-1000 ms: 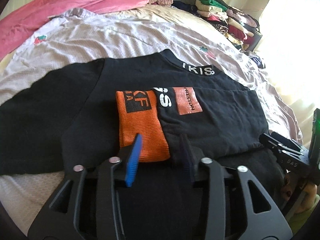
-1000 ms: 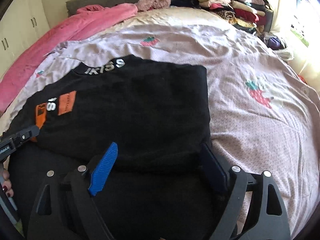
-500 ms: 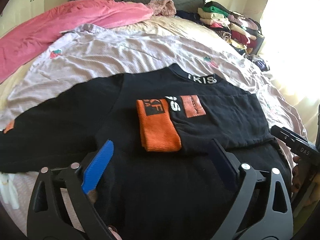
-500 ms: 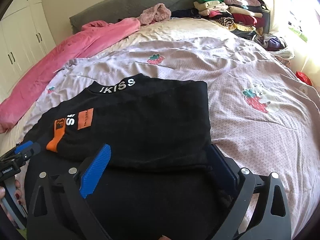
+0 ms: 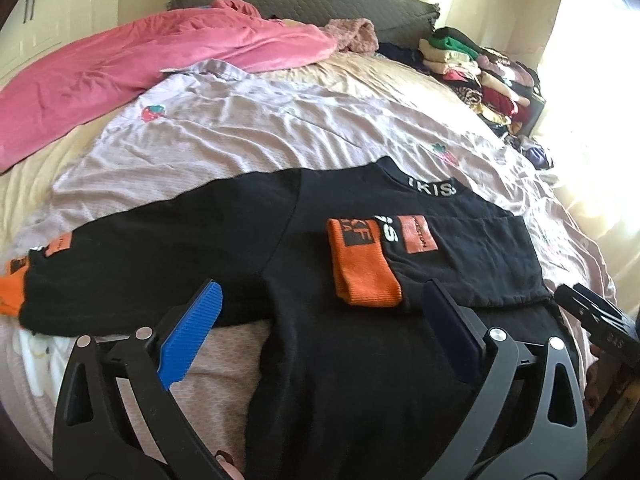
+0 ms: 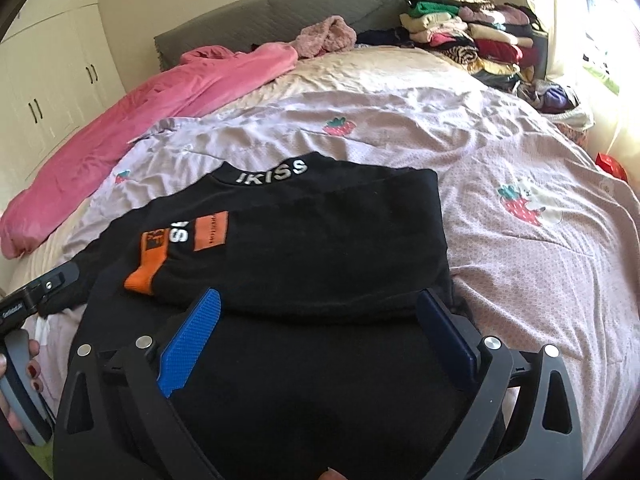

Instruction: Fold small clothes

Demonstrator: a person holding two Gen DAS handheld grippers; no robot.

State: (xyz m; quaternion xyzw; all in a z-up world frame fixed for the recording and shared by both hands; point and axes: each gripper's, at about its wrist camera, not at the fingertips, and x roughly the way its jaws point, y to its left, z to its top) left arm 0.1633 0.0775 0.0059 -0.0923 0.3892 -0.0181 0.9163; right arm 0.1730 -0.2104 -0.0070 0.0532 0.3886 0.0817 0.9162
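A black sweatshirt (image 5: 360, 360) with "IKISS" on the collar lies flat on the bed, also in the right wrist view (image 6: 320, 240). Its right sleeve is folded across the chest, orange cuff (image 5: 362, 270) on top; the cuff also shows in the right wrist view (image 6: 146, 266). Its left sleeve (image 5: 140, 264) lies stretched out to the left, orange cuff (image 5: 12, 294) at the edge. My left gripper (image 5: 320, 336) is open and empty above the shirt's lower body. My right gripper (image 6: 320, 334) is open and empty above the hem side, right of the left gripper (image 6: 36, 292).
A lilac strawberry-print sheet (image 6: 520, 208) covers the bed. A pink blanket (image 5: 140, 64) lies at the far left. Stacks of folded clothes (image 6: 472, 36) stand at the far right by the grey headboard (image 6: 280, 12). White cupboards (image 6: 48, 80) stand at left.
My left gripper opened, let go of the folded sleeve's cuff and drew back and left; the outstretched sleeve came into view. My right gripper pulled back and up a little, staying open.
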